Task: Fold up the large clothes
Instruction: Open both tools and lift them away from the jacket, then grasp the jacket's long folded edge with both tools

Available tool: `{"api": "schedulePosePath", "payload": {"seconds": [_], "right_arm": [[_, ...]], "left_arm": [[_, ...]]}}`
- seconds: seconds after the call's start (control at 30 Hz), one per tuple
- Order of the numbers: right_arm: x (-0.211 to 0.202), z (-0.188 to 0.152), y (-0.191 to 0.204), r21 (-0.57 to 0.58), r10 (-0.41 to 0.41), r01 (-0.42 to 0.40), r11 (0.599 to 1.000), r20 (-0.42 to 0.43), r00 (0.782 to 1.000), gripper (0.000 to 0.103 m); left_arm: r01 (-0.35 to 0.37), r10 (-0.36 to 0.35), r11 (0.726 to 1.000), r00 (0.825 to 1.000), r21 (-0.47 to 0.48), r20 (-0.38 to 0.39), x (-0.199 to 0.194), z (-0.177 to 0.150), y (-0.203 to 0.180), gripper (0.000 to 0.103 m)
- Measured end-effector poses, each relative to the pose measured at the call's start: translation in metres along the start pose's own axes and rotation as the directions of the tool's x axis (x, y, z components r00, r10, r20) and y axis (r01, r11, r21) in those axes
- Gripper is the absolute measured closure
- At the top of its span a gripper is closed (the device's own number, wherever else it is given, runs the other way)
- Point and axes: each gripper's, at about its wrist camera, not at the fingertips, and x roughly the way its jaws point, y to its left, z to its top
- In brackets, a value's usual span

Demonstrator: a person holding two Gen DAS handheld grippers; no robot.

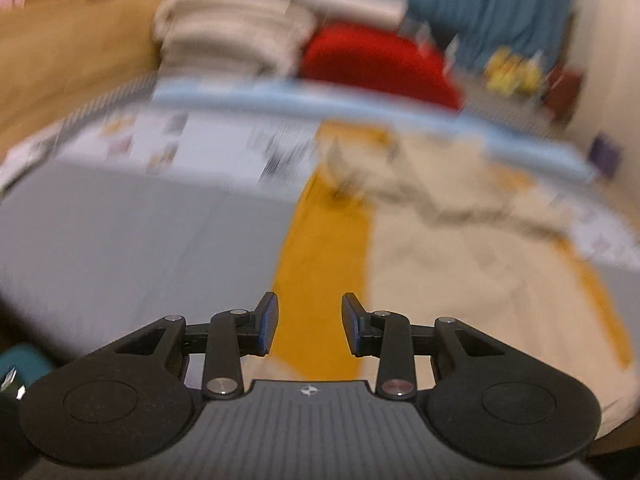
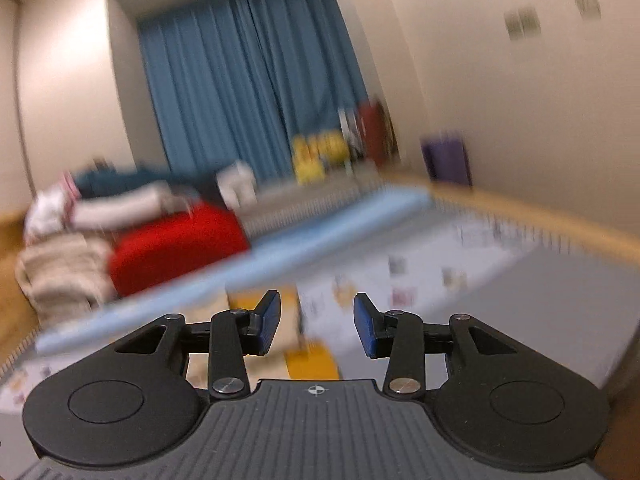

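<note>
both tongs are spread and hold nothing: the left tongs (image 1: pixel 309 326) hang above the cream and mustard garment (image 1: pixel 460 264), which lies rumpled on the grey mat (image 1: pixel 140 232) toward its far right edge. the right tongs (image 2: pixel 316 326) point up toward the blue curtain (image 2: pixel 248 80). folding looks not yet begun; the next move calls for lowering both onto an edge of the cloth.

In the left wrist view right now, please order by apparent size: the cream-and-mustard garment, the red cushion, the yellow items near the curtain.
1. Cream-and-mustard garment, clearly largest, though it also lies nearest the camera.
2. Red cushion.
3. Yellow items, smallest; they are farthest and blurred, so true size is unsure.
</note>
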Motion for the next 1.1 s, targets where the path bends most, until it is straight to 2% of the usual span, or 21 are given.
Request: {"api": "schedulePosePath", "payload": {"seconds": [0.1,0.17,0.27,0.33,0.5,0.6,0.7,0.8,0.83,0.87,0.9,0.97,1.1], "right_arm": [[0.048,-0.035,-0.004,-0.012,-0.033,0.032,0.999,-0.131,0.991,0.061],[0.078,-0.050,0.001,-0.044,-0.067,0.058,0.997,-0.229,0.971,0.061],[0.099,-0.065,-0.002,-0.059,-0.103,0.089,0.994,-0.322,0.941,0.061],[0.111,-0.074,-0.007,-0.057,-0.134,0.122,0.991,-0.390,0.911,0.061],[0.123,-0.108,-0.020,-0.081,-0.203,0.191,0.978,-0.551,0.810,0.061],[0.121,-0.120,-0.022,-0.090,-0.230,0.219,0.972,-0.584,0.778,0.061],[0.123,-0.126,-0.019,-0.094,-0.234,0.223,0.970,-0.598,0.766,0.061],[0.125,-0.132,-0.012,-0.125,-0.255,0.225,0.966,-0.593,0.764,0.061],[0.126,-0.133,-0.010,-0.137,-0.261,0.224,0.965,-0.588,0.766,0.062],[0.127,-0.134,-0.007,-0.142,-0.259,0.218,0.966,-0.584,0.769,0.071],[0.126,-0.135,-0.004,-0.145,-0.256,0.211,0.967,-0.581,0.773,0.088],[0.124,-0.131,-0.001,-0.146,-0.246,0.198,0.969,-0.566,0.787,0.100],[0.104,-0.107,-0.006,-0.036,-0.177,0.185,0.982,-0.508,0.843,0.102]], "left_arm": [[-0.042,0.035,0.995,0.996,-0.087,-0.077,0.034,0.003,0.030,0.065],[-0.063,0.049,0.992,0.991,-0.106,-0.126,0.049,0.001,0.039,0.065],[-0.078,0.053,0.989,0.980,-0.125,-0.193,0.064,-0.003,0.046,0.065],[-0.088,0.061,0.989,0.974,-0.119,-0.218,0.067,-0.007,0.047,0.065],[-0.097,0.064,0.989,0.960,-0.109,-0.273,0.080,-0.011,0.048,0.065],[-0.099,0.064,0.989,0.956,-0.109,-0.288,0.085,-0.015,0.048,0.064],[-0.098,0.062,0.989,0.954,-0.111,-0.293,0.088,-0.018,0.049,0.064],[-0.094,0.069,0.993,0.956,-0.076,-0.286,0.088,-0.019,0.046,0.065],[-0.091,0.070,0.994,0.956,-0.063,-0.285,0.088,-0.019,0.044,0.070],[-0.083,0.066,0.995,0.957,-0.049,-0.284,0.087,-0.020,0.043,0.088],[-0.081,0.068,0.996,0.958,-0.035,-0.279,0.085,-0.019,0.043,0.098],[-0.069,0.056,0.997,0.968,-0.041,-0.246,0.076,-0.016,0.043,0.102],[-0.066,0.060,0.998,0.978,-0.025,-0.202,0.055,-0.010,0.040,0.101]]}}
